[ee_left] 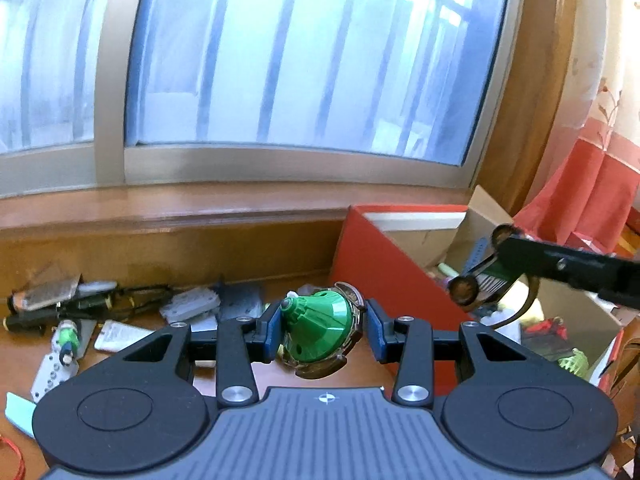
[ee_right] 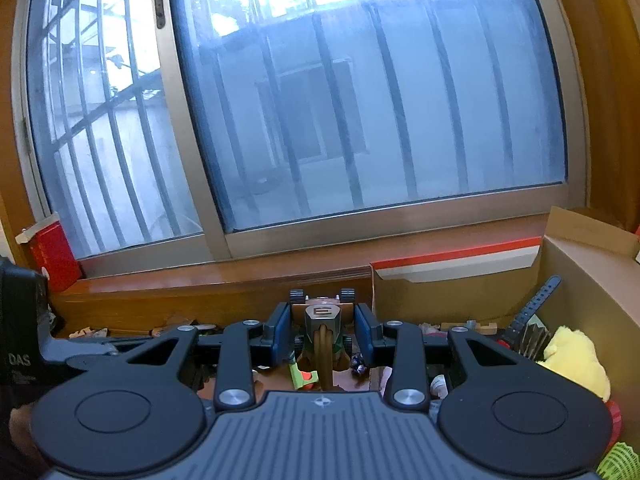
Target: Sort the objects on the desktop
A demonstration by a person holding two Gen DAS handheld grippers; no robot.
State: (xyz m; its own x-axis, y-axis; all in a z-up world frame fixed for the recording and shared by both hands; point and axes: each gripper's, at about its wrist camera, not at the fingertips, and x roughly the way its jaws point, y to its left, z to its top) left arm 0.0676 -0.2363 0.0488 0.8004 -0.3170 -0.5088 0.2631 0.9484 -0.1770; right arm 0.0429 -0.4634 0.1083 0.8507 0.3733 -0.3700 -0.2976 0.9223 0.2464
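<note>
My left gripper [ee_left: 322,330] clenched a green spinning top [ee_left: 320,330]. My right gripper [ee_right: 322,334] grasped a toy car [ee_right: 322,320] near the red box [ee_left: 384,272].

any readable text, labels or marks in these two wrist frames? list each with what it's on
"DAS": white letters on the black body of the left gripper, at the right wrist view's left edge; smaller print below it is too blurred to read.
"E"-like mark: on the grey front plate of the toy car in the right gripper.
Compass-like emblem, no letters: on each gripper's ribbed grey base.
White packet on the desk: print too small to read.
</note>
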